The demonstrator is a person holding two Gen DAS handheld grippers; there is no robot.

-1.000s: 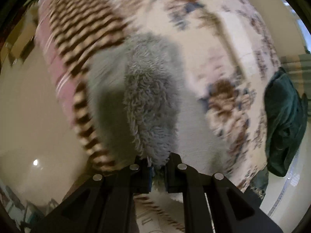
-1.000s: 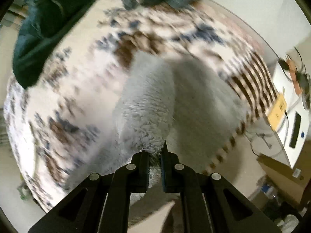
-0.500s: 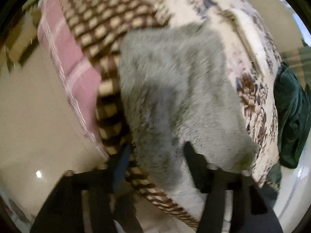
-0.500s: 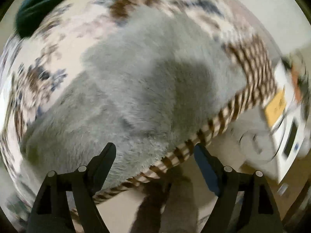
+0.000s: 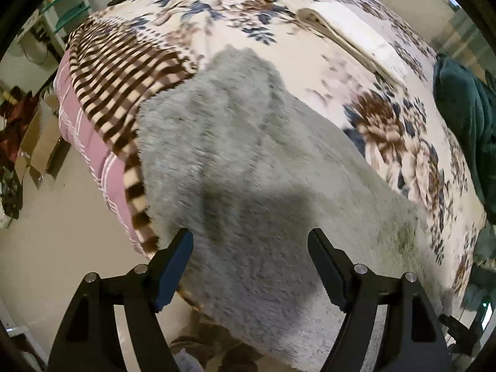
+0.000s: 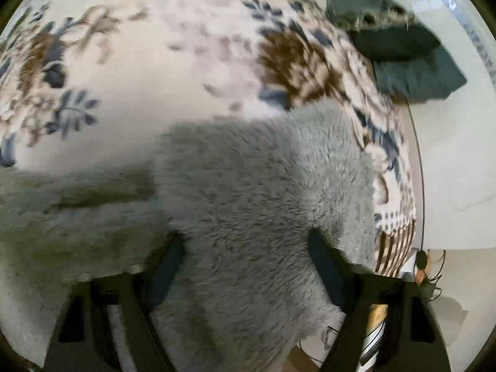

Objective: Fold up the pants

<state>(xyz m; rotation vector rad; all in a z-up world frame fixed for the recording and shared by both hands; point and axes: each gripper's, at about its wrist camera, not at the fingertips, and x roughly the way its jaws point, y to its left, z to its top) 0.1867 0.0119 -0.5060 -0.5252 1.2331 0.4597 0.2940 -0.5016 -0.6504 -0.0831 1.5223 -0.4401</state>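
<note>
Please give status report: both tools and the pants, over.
Left tool open, right tool open. Pants flat on bed, released. Nothing blocking.

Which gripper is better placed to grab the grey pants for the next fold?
Probably the right gripper: its open jaws sit low against the fuzzy grey pants, near their end. The left gripper, also open, appears to hover above mid-fabric.

Soft, even indoor light — motion blur smears both fisheye views, edges bowed, a dark shadow mid-frame.
</note>
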